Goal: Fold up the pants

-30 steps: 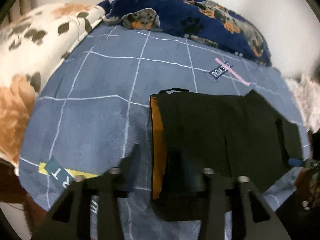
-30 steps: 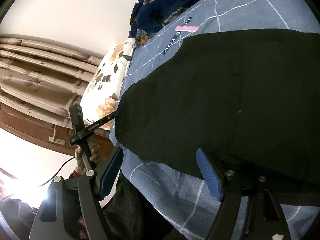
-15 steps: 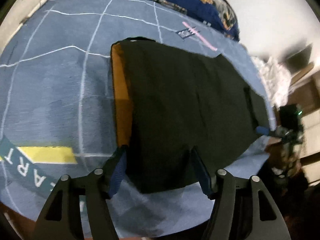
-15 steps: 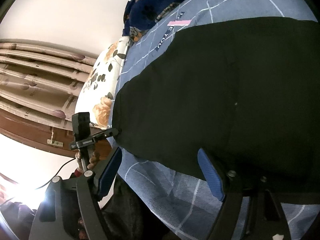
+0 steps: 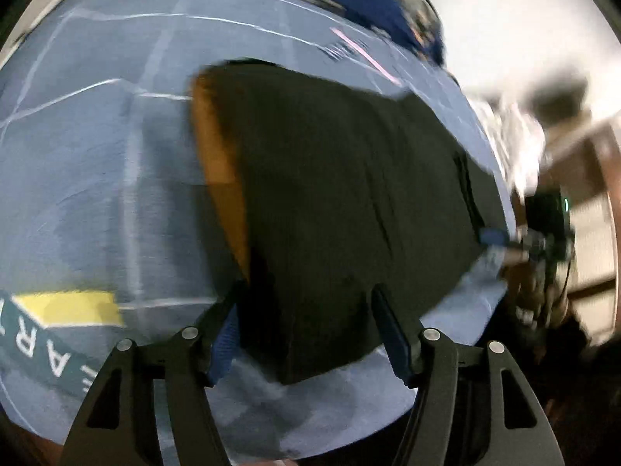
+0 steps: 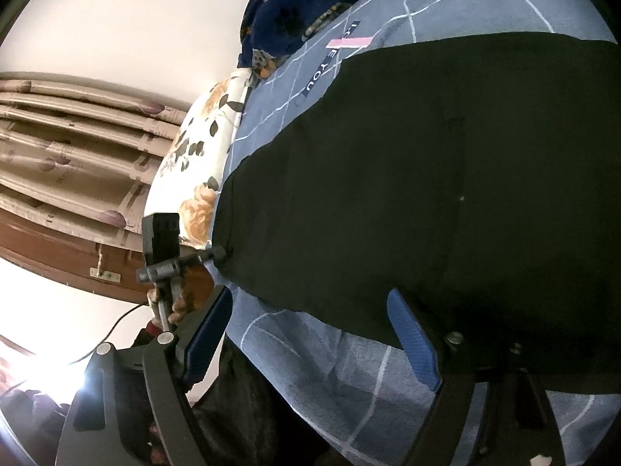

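Observation:
Black pants (image 5: 349,194) lie flat on the blue bedspread (image 5: 97,174), with an orange lining strip (image 5: 217,163) showing along their left edge. My left gripper (image 5: 310,330) points down at the pants' near corner. Its jaws are opening, and the corner lies loose between them without being pinched. In the right wrist view the pants (image 6: 427,194) fill the right side. My right gripper (image 6: 310,334) hovers at their near edge. Its jaws are opening too, with the hem and the bedspread (image 6: 349,388) between them. The left gripper's tip (image 6: 217,252) sits at the far corner.
A navy dog-print blanket (image 6: 302,4) and a floral pillow (image 6: 194,155) lie at the head of the bed. Striped curtains (image 6: 58,136) hang beyond the bed's side. A hand (image 6: 186,295) holds the left gripper's handle. The right gripper's blue pad (image 5: 493,239) shows at the pants' far end.
The left wrist view has tipped downward and come closer to the pants, and its jaws have spread wider around the near corner. The right gripper has stayed put, jaws slightly wider.

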`<state>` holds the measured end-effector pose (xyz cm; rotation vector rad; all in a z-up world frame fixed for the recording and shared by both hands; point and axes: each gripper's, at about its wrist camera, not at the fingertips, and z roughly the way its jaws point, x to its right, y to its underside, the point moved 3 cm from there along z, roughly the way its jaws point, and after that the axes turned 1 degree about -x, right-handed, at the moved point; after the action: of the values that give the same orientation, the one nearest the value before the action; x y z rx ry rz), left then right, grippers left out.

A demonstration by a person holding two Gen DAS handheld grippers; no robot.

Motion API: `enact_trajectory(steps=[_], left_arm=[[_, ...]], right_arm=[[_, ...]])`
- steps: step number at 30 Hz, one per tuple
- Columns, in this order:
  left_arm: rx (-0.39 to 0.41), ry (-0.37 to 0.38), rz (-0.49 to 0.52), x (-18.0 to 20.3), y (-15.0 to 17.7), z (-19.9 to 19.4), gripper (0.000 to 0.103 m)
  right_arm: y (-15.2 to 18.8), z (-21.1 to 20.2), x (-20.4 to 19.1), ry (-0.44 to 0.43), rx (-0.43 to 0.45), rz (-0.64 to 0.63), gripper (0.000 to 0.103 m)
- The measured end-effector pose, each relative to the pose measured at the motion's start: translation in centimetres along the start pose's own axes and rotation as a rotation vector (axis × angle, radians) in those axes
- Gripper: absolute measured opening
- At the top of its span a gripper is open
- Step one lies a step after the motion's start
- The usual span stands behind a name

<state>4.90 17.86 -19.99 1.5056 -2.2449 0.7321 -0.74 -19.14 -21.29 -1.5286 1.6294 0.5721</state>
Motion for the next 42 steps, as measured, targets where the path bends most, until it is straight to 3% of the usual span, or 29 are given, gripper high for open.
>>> enact_trajectory(steps=[3,6,8,12,16,17,18,20,23,26,31,42], left_arm=[[0.025,0.066,0.010,0.6,-0.7,-0.5,0.065],[0.071,0.188,-0.101,-1.0,-1.6,-0.4,0.065],[0.086,0.218,-0.131,-1.2,-1.9,0.5,0.065],[0.095,0.134,-0.093,-0.5,-2.4,1.7,0.065],[0.188,0.185,-0.220,-1.3,-2.2,1.4,0.064],[0.210,0.147,-0.218,-1.0,-2.1,1.4,0.053],[0.217,0.092,-0.200,-0.7,-2.1,1.5,0.033],[0.243,0.033,-0.209,0.0,-2.0,1.4,0.033],[0.318,0.051,-0.256,1.1,-2.0,0.2,0.031],[0.366,0.041,-0.212,3.6,-2.2,-1.0,0.030],[0.394,0.038,-0.134,7.5,-3.5,-2.0,0.030],[0.408,-0.073,-0.062,11.8,-4.8,-1.7,0.030]], right_arm=[[0.0,0.1,0.2,0.001,0.002,0.009,0.080],[0.0,0.2,0.3,0.003,0.000,0.008,0.081],[0.1,0.2,0.4,0.003,-0.002,0.010,0.082],[0.2,0.2,0.4,0.002,-0.001,0.009,0.083],[0.2,0.1,0.4,0.003,-0.001,0.007,0.083],[0.2,0.1,0.4,0.003,-0.001,0.007,0.083],[0.2,0.1,0.4,0.003,-0.001,0.005,0.083],[0.2,0.1,0.4,0.001,0.001,0.006,0.083],[0.2,0.1,0.4,0.002,0.001,0.005,0.084],[0.1,0.1,0.2,-0.001,0.005,0.000,0.084],[0.1,0.1,0.0,-0.012,0.017,-0.005,0.084],[-0.7,-0.8,-0.7,-0.074,0.073,0.003,0.085]])
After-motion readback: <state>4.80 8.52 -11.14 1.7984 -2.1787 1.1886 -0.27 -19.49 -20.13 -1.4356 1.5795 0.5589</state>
